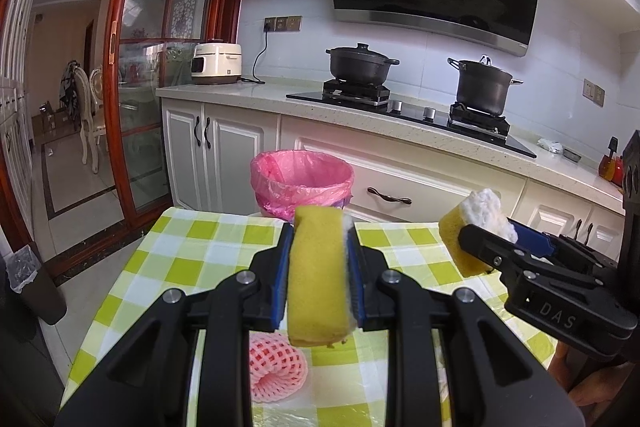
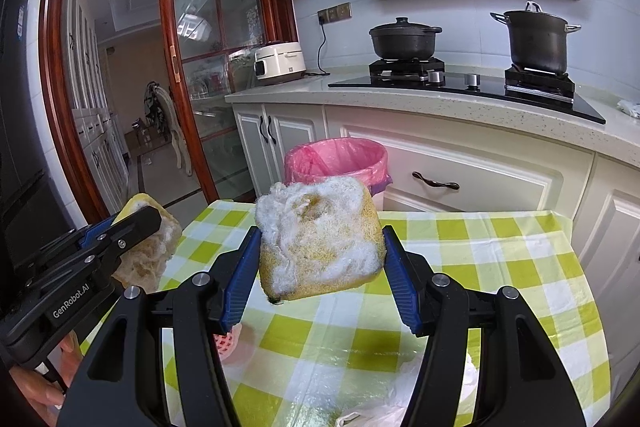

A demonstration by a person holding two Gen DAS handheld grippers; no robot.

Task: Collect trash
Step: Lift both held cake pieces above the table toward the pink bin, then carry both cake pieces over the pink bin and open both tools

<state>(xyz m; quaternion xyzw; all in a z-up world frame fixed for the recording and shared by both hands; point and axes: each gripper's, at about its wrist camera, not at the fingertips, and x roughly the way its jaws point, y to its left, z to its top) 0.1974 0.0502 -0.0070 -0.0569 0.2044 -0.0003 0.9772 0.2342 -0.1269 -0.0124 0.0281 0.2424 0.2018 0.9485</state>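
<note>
While we carry trash binward, left gripper (image 1: 318, 279) pinches a yellow sponge (image 1: 316, 275); right gripper (image 2: 322, 259) clamps a worn sponge (image 2: 320, 243). Pink-lined bin (image 1: 302, 183) sits at 12 o'clock, so both are lifted off the table (image 1: 192, 259).

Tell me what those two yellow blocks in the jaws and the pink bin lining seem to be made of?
Left sponge: soft yellow foam, matte and porous, with a thin white layer on one side. Right sponge: the same foam, its white fibrous scouring face frayed and fluffy. Bin liner: thin pink plastic film, probably, being translucent, wrinkled and slightly glossy.
</note>
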